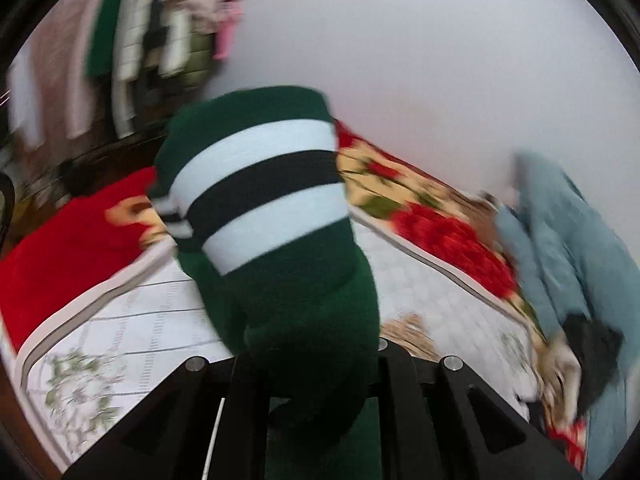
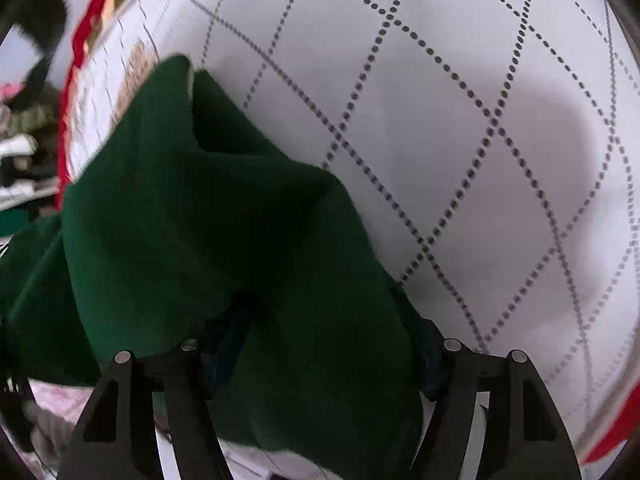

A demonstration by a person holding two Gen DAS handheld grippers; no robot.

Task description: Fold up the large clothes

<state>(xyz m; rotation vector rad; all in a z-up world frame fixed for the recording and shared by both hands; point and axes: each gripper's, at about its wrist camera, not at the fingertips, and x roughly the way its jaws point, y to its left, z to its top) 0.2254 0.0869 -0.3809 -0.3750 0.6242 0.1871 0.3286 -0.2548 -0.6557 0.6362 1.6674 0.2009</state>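
A dark green sweater [image 1: 260, 184] with white and black stripes hangs lifted above the white quilted mattress [image 1: 120, 320]. My left gripper [image 1: 312, 356] is shut on a bunched fold of it, and the cloth rises straight out of the jaws. In the right wrist view the plain green part of the sweater [image 2: 200, 220] drapes down onto the mattress [image 2: 460, 120]. My right gripper [image 2: 320, 348] stands open and wide, with the green cloth lying loose between its fingers [image 2: 188, 392]. The picture is blurred.
A red floral blanket [image 1: 440, 232] runs along the mattress's far edge, with plain red cloth [image 1: 72, 240] at the left. A light blue garment [image 1: 560, 240] and dark items lie at the right. Clothes hang on a rack [image 1: 140, 40] behind. A bare wall [image 1: 400, 40] fills the background.
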